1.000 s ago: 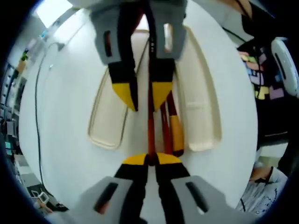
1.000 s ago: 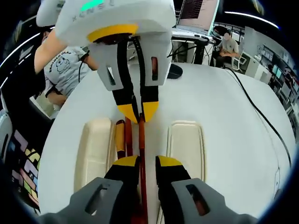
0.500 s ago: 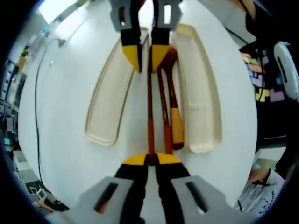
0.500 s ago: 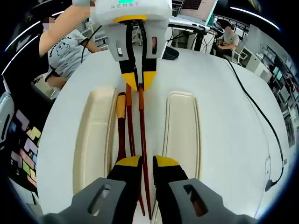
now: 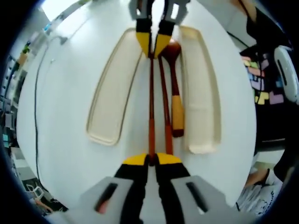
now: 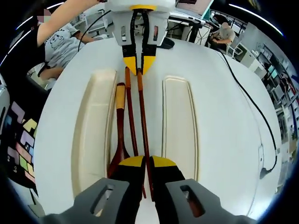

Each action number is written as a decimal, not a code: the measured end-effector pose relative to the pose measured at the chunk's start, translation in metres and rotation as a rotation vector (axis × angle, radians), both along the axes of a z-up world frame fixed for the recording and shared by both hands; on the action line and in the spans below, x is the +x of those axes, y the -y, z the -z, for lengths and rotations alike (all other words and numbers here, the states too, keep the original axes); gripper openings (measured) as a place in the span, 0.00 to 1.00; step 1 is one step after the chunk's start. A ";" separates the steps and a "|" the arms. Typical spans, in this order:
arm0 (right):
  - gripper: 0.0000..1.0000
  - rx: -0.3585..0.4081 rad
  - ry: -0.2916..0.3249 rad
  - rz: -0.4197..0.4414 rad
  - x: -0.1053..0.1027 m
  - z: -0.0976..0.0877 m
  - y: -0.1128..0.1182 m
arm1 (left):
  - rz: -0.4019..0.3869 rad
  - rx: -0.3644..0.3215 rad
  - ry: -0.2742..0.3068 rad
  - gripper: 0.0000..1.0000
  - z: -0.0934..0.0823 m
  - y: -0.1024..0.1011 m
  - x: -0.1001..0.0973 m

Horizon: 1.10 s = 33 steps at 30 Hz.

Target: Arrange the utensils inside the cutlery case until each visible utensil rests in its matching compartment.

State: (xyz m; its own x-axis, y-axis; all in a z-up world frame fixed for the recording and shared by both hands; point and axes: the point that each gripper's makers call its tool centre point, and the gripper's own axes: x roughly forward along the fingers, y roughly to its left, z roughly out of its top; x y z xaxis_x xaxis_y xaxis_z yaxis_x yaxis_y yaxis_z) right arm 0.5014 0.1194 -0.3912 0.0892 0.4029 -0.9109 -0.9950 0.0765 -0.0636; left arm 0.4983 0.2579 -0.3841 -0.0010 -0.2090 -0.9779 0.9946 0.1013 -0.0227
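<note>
In the left gripper view, the left hand-held gripper (image 5: 151, 159) is clamping the near end of one chopstick (image 5: 151, 107), while the right hand-held gripper (image 5: 153, 45) is pinching its far end. In the right gripper view the right hand-held gripper (image 6: 146, 161) is gripping that chopstick (image 6: 142, 112), with the left hand-held gripper (image 6: 138, 66) at the far end. A second chopstick (image 5: 164, 105) and a wooden spoon (image 5: 176, 88) are lying just beside it, between two cream case halves (image 5: 111, 91) (image 5: 200, 88) on the white table (image 5: 65, 93).

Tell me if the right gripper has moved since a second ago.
Yes. In the left gripper view the right gripper has drawn back along the chopstick toward the cream tray's far end.
</note>
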 end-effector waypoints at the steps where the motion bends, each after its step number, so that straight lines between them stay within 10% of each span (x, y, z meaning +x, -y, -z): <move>1: 0.03 -0.013 -0.008 0.015 0.000 0.001 -0.001 | -0.003 -0.002 0.002 0.06 0.000 0.000 0.000; 6: 0.03 0.012 -0.037 0.037 0.002 -0.001 0.001 | 0.141 0.020 0.025 0.06 0.001 0.001 -0.001; 11: 0.03 0.145 -0.011 0.120 0.001 -0.004 0.000 | 0.087 -0.020 0.113 0.06 0.001 0.000 -0.002; 14: 0.02 0.183 0.020 0.101 -0.002 -0.005 0.001 | -0.081 -0.055 0.095 0.06 0.000 -0.001 0.000; 18: 0.02 0.090 0.029 -0.011 -0.011 -0.006 -0.001 | -0.009 -0.073 0.103 0.06 -0.001 0.000 0.001; 33: 0.02 0.164 0.100 0.063 -0.006 -0.056 0.019 | 0.029 -0.174 0.123 0.05 -0.043 0.017 0.002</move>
